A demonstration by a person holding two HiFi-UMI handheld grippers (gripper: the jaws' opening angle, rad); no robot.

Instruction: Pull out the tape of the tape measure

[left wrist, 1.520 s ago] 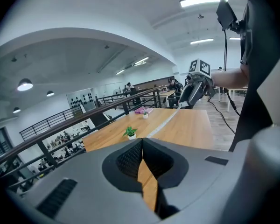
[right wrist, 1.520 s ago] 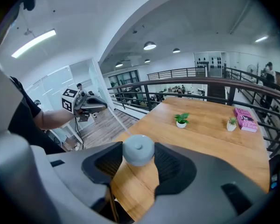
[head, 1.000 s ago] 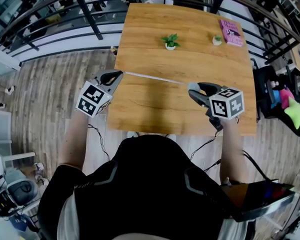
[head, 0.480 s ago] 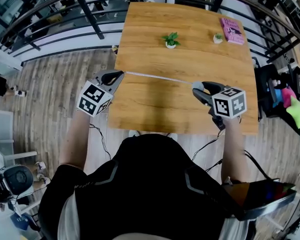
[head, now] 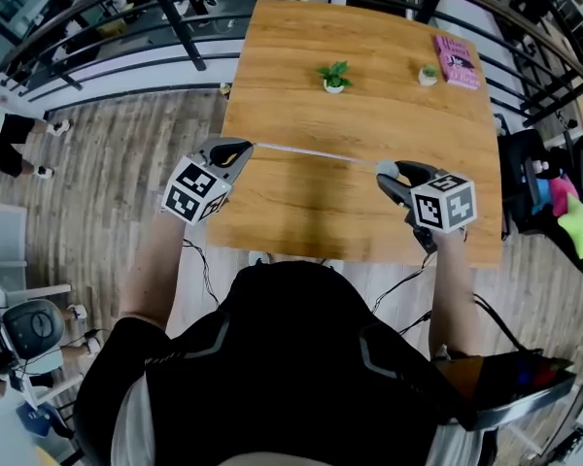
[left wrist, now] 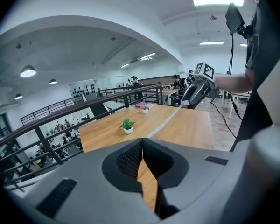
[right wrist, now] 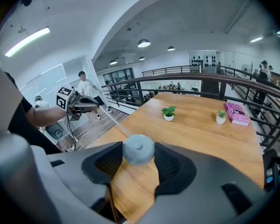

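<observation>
A round grey tape measure case (right wrist: 138,149) sits between the pads of my right gripper (head: 389,171), which is shut on it just above the wooden table (head: 301,212). The thin pale tape (head: 316,153) runs taut from the case leftwards to my left gripper (head: 238,149), whose jaws are shut on the tape's end at the table's left edge. In the left gripper view the tape (left wrist: 162,124) leads away from the closed jaws (left wrist: 142,146) to the right gripper (left wrist: 196,90). In the right gripper view the tape (right wrist: 116,122) reaches the left gripper (right wrist: 86,105).
Two small potted plants (head: 333,77) (head: 428,75) and a pink book (head: 456,61) stand at the table's far side. A dark railing (head: 175,27) curves behind the table. A chair with bright soft things (head: 568,212) is at the right.
Both grippers have sunk a little toward the table, the left one shifting slightly right in the head view. The tape stays stretched between them at about the same length.
</observation>
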